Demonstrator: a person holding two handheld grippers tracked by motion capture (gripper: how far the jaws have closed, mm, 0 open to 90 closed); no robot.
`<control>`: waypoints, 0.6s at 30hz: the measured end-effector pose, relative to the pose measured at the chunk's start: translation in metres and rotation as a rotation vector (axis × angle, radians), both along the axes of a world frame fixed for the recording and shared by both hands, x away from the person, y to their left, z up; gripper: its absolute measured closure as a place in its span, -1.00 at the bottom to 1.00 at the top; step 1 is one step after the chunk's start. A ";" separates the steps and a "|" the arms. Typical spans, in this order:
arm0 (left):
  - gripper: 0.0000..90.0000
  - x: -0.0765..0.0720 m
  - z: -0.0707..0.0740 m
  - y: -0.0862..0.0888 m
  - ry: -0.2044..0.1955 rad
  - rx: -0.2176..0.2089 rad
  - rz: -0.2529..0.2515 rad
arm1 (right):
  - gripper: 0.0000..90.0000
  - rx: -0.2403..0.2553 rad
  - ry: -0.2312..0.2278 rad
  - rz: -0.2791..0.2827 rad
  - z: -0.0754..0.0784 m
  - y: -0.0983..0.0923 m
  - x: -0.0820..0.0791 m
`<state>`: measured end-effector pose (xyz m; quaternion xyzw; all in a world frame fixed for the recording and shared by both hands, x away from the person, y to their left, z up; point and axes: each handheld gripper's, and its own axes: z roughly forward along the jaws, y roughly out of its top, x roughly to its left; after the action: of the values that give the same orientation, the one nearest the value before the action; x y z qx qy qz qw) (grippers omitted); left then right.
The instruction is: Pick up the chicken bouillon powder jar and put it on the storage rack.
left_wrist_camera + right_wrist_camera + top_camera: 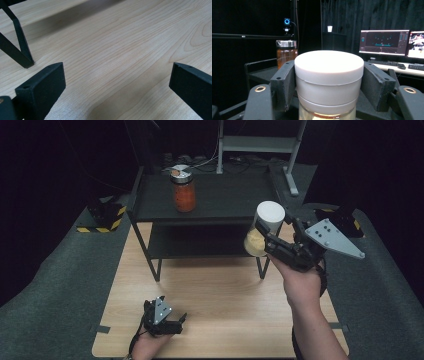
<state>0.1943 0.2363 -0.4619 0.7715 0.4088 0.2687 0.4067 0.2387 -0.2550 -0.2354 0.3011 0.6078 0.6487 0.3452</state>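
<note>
My right gripper (267, 237) is shut on a clear jar (263, 227) with a white lid and pale yellow contents, held in the air just right of the black shelf's (225, 200) front right corner. In the right gripper view the jaws clamp the white lid (329, 75) from both sides. A second jar (184, 189) with orange-red contents and a metal lid stands on the shelf's top, seen farther off as the amber jar (286, 53). My left gripper (177, 322) rests low near the table's front edge, its jaws open over bare wood (117, 82).
The two-tier black shelf stands at the back of the wooden table (220, 310); one shelf leg (23, 53) sits close to my left gripper. Grey padding (50, 270) flanks the table. Monitors (384, 41) and a keyboard sit far off.
</note>
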 end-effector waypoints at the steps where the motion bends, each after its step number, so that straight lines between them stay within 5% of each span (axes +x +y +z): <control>1: -0.98 0.000 0.000 0.000 0.000 0.000 0.000 | -0.27 -0.002 -0.003 -0.005 0.002 0.002 0.002; 18: -0.98 0.000 -0.001 0.002 -0.001 -0.014 0.003 | -0.27 0.002 -0.048 -0.034 0.025 0.023 0.022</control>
<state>0.1940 0.2384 -0.4627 0.7679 0.4116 0.2670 0.4119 0.2610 -0.2315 -0.2103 0.2960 0.5935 0.6505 0.3701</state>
